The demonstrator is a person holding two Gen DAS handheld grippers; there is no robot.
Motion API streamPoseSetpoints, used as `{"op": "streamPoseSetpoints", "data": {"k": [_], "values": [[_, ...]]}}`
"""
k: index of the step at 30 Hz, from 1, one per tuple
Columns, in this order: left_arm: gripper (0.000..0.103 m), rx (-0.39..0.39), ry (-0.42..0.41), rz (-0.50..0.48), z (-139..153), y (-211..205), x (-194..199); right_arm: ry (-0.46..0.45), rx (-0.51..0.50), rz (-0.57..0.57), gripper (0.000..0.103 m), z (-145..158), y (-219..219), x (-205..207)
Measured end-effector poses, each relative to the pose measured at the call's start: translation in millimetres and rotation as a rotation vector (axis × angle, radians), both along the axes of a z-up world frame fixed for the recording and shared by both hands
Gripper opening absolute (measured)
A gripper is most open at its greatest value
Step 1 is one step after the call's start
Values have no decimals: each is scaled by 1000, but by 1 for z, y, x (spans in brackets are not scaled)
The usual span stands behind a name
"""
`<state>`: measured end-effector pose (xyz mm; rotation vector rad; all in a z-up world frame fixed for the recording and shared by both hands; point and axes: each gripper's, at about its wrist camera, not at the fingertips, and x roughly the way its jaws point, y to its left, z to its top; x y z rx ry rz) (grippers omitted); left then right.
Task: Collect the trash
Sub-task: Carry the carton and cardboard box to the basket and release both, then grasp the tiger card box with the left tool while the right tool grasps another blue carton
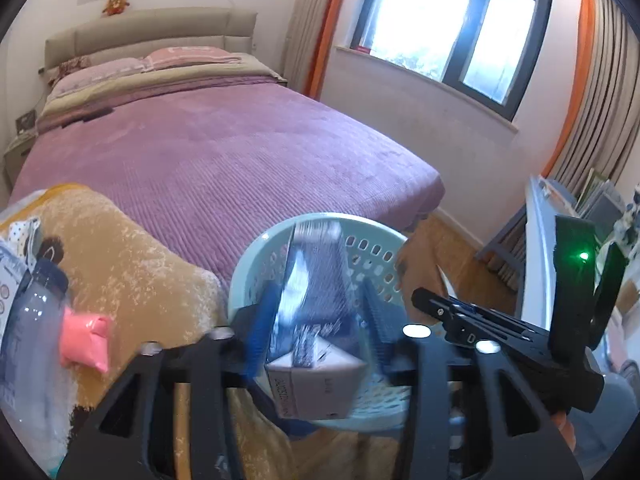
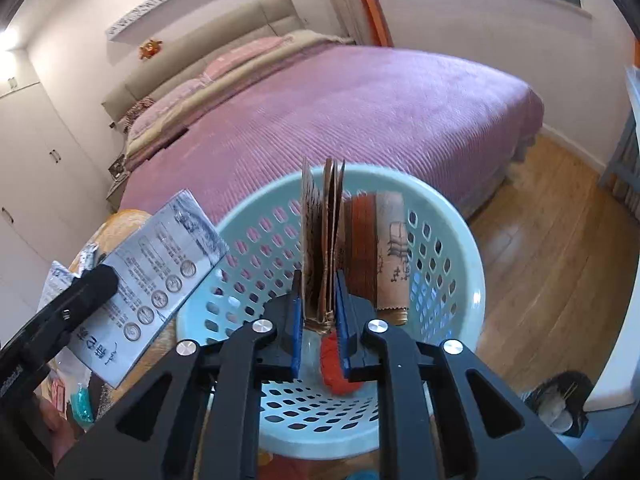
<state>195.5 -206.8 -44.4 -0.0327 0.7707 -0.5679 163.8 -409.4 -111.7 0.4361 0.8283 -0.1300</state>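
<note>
Our right gripper [image 2: 318, 300] pinches folded cardboard [image 2: 322, 236] upright over the pale green basket [image 2: 468, 264]. Our left gripper [image 1: 320, 320] clamps a grey printed box [image 1: 314, 308] at the basket's rim [image 1: 256, 256]. We note the purple bed [image 2: 360, 108] beyond.

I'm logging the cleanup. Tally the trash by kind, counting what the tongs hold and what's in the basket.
Grey box: 1
Folded cardboard: 1
Brown packet: 1
Red lump: 1
Total: 4
</note>
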Motion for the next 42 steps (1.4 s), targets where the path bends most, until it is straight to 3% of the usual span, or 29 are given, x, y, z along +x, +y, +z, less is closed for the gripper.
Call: {"op": "streamPoseSetpoints", "data": {"k": [1,2,3,9,19,27,30,32,36,42], "values": [[66,-10,-10,4,-1,3,-4,6,-5,-6,38,-2,0,-1],[70,-15,-17,8,0,5,-5,5,-14,-12,51,-2,-1,-2],[70,-19,-26,7,2,7,-8,-4,-22,-16,52,-1,0,-5],[70,-69,-27,1,11,30,-21,-47,-34,29,52,13,11,-22],[70,-116,-137,64,47,81,-65,-132,-94,179,52,54,80,-43],[70,-99,-187,251,62,166,-94,-199,-97,319,58,78,148,-47],[82,-76,-187,375,61,205,-103,-207,-99,366,59,81,170,-44],[88,-3,-198,487,54,231,-112,-203,-95,396,59,81,186,-40],[88,122,-154,633,29,277,-120,-195,-73,454,60,80,216,-30],[88,70,12,646,-8,321,-117,-185,-4,516,71,83,267,-4]]}}
